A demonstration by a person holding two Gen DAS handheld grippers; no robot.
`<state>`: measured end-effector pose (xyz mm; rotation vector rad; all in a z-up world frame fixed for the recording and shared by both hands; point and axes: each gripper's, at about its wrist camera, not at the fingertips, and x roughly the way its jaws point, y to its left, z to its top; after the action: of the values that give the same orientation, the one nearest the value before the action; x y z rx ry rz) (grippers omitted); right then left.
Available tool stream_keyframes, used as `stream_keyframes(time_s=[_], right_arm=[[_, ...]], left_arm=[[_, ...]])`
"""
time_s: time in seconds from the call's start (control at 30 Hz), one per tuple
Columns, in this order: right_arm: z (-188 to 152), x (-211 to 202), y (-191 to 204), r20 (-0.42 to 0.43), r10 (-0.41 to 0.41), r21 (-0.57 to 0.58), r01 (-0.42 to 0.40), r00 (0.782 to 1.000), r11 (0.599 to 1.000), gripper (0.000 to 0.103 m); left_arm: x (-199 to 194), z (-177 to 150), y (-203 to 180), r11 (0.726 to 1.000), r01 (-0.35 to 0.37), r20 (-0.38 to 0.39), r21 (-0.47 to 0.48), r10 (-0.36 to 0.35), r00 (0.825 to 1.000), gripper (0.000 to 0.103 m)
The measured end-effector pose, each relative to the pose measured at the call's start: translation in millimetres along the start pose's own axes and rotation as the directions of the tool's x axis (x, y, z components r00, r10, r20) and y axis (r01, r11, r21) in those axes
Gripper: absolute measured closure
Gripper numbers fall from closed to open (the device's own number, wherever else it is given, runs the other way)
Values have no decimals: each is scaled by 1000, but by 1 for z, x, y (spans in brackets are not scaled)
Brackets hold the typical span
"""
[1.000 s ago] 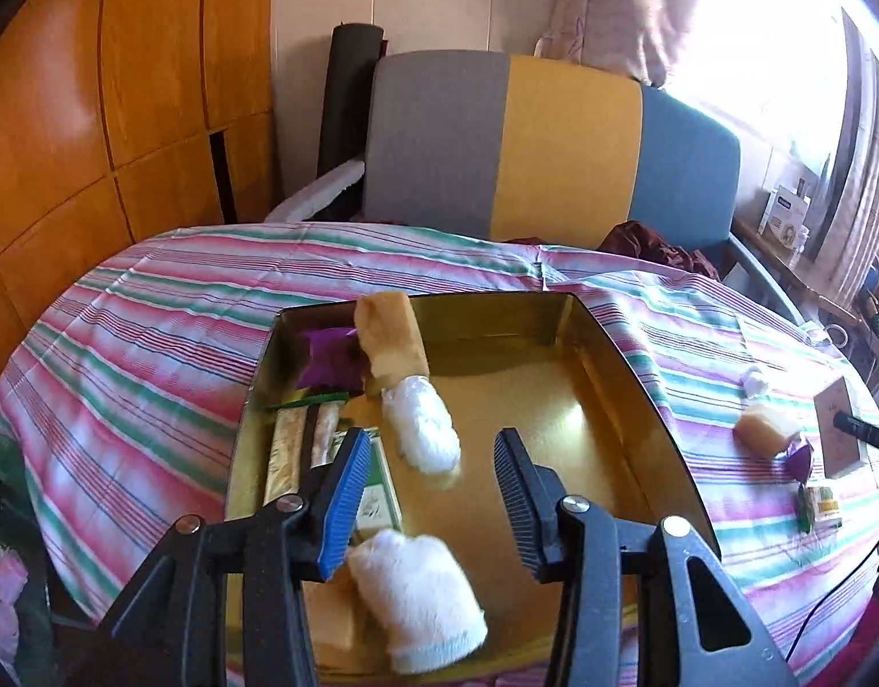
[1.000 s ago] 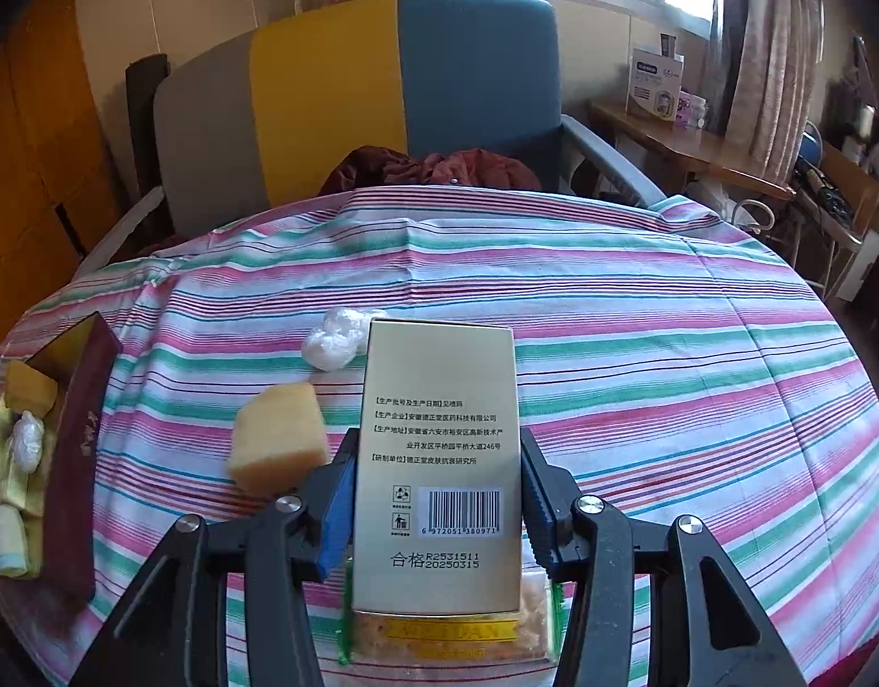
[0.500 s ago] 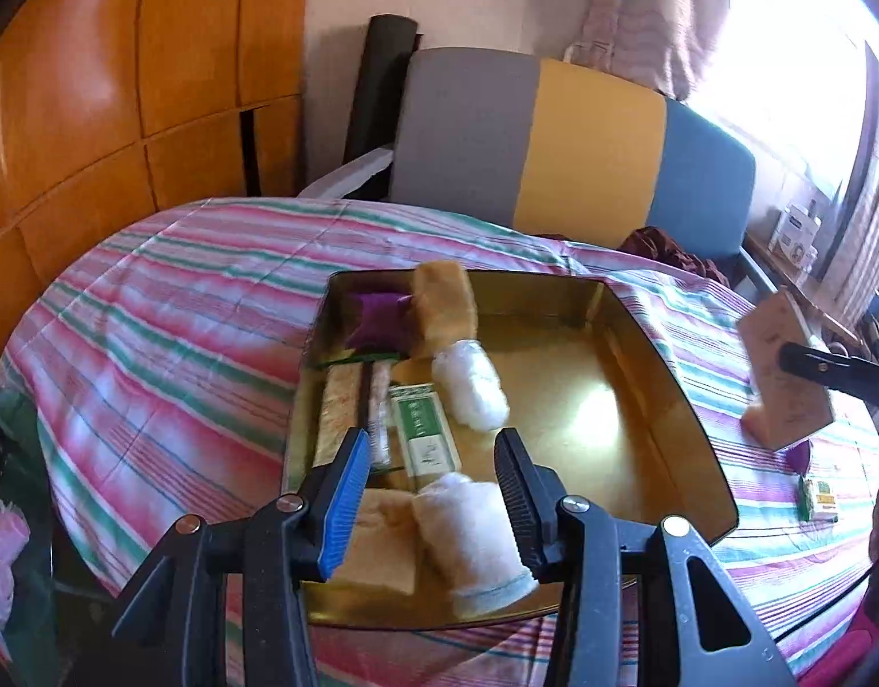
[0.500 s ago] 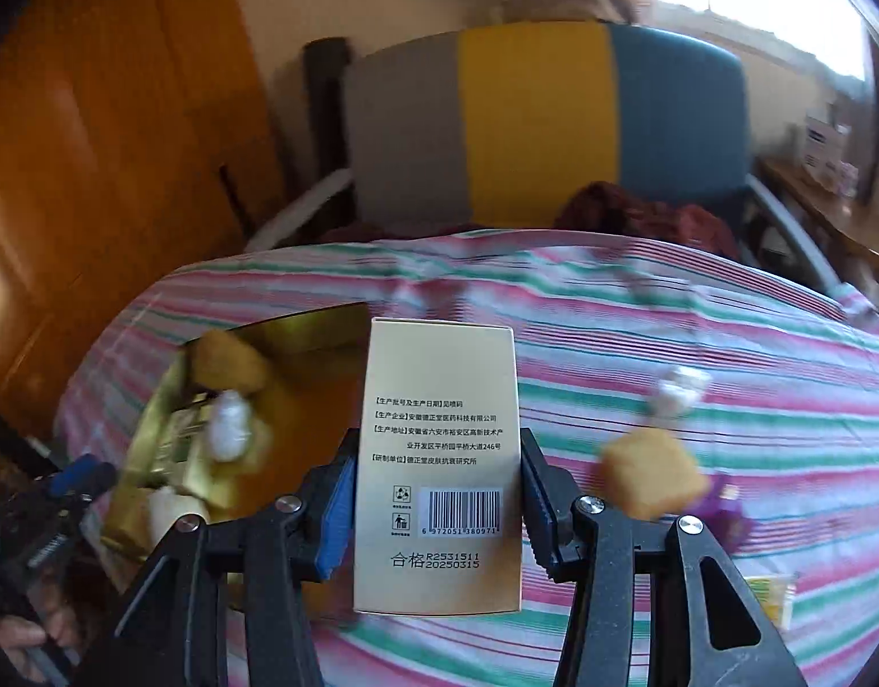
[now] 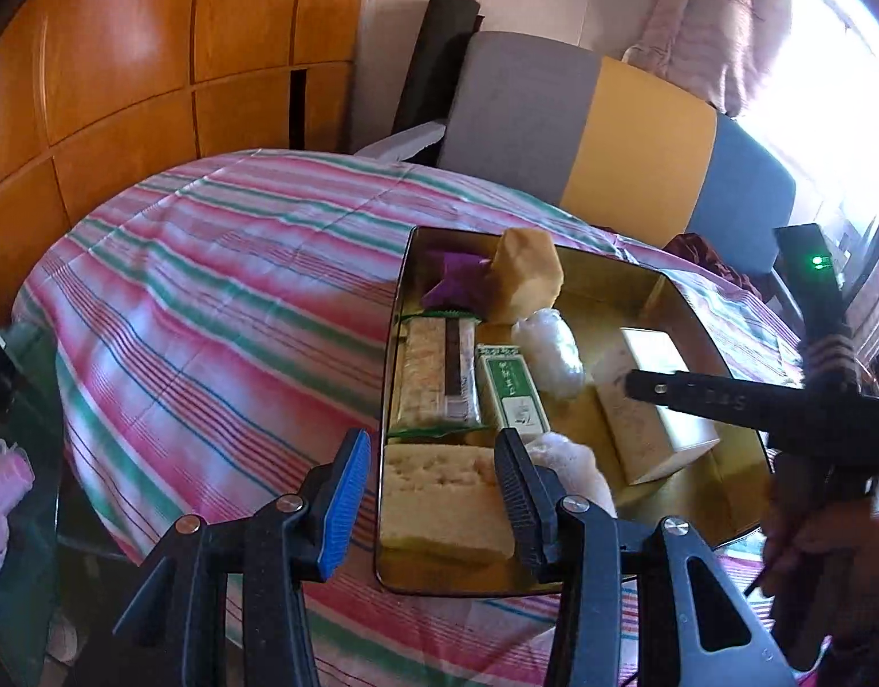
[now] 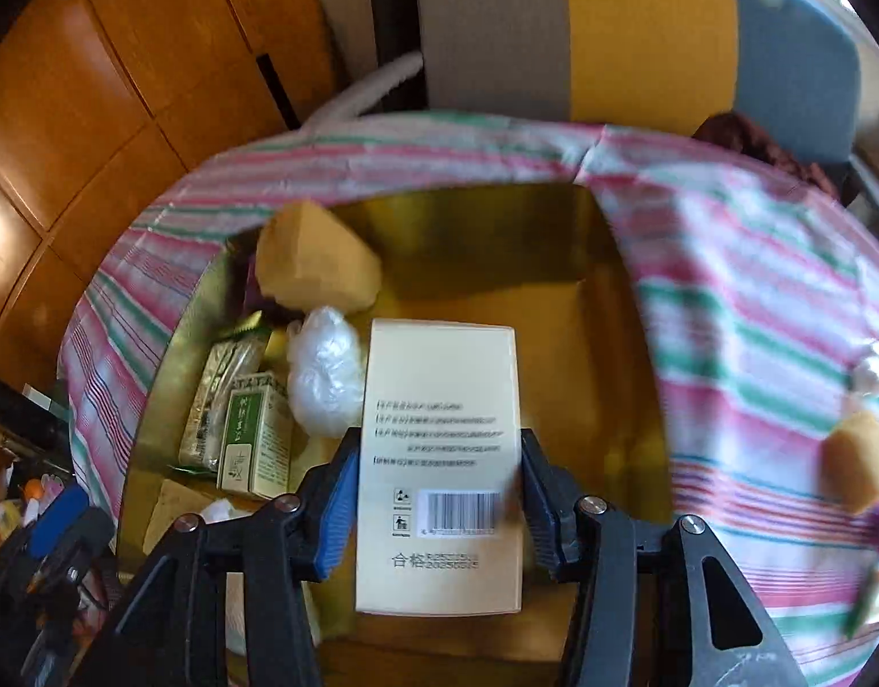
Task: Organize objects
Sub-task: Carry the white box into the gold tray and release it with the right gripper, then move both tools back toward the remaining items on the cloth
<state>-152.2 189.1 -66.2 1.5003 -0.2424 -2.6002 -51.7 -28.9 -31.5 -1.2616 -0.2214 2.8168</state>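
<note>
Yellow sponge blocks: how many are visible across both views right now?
3. One sponge leans at the gold tray's far left corner, one lies flat at its near edge, one sits outside on the striped cloth. Others may be hidden.

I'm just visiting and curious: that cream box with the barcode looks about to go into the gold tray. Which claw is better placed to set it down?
The right claw: its pads are shut on the cream box, held over the gold tray. The left claw is open, holding nothing, near the tray's front edge.
</note>
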Motion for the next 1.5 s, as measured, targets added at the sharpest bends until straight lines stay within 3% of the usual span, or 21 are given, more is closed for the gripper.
stream_keyframes(time_s=[0.13,0.23,0.4,0.53,0.77,0.83,0.9,1.23,1.5], right_arm=[[-5,5,4,-1,77,29,-77,997,997,43],[-13,-5,4,18,83,30,-83,996,996,31],[-22,-14,-4,32,103,46,-104,994,993,31],[-19,-3,0,21,126,30,-126,992,992,43],[-15,4,12,10,179,-9,-179,984,984,42],[-17,0,7,13,193,14,-193,981,981,33],[-19,-8,2,36,188,20,-189,982,982,27],[-34,-59,-38,127,131,43,-138,983,990,25],[-51,-99,-99,179,24,113,-45,983,993,24]], left_arm=[[1,-2,0,1000,8,-7,-2,-8,1000,58],[2,-2,-1,1000,11,-9,-4,-11,1000,58],[2,-3,-6,1000,14,-13,6,-14,1000,58],[-3,-3,-10,1000,18,-2,19,-18,1000,58],[-10,-3,-16,999,15,13,47,-15,1000,58],[-11,-3,-18,998,18,15,53,-19,1000,58],[-13,-3,-20,998,21,17,59,-22,1000,58],[-22,-4,-39,993,46,29,110,-49,998,58],[-25,-7,-69,979,81,22,187,-86,996,58]])
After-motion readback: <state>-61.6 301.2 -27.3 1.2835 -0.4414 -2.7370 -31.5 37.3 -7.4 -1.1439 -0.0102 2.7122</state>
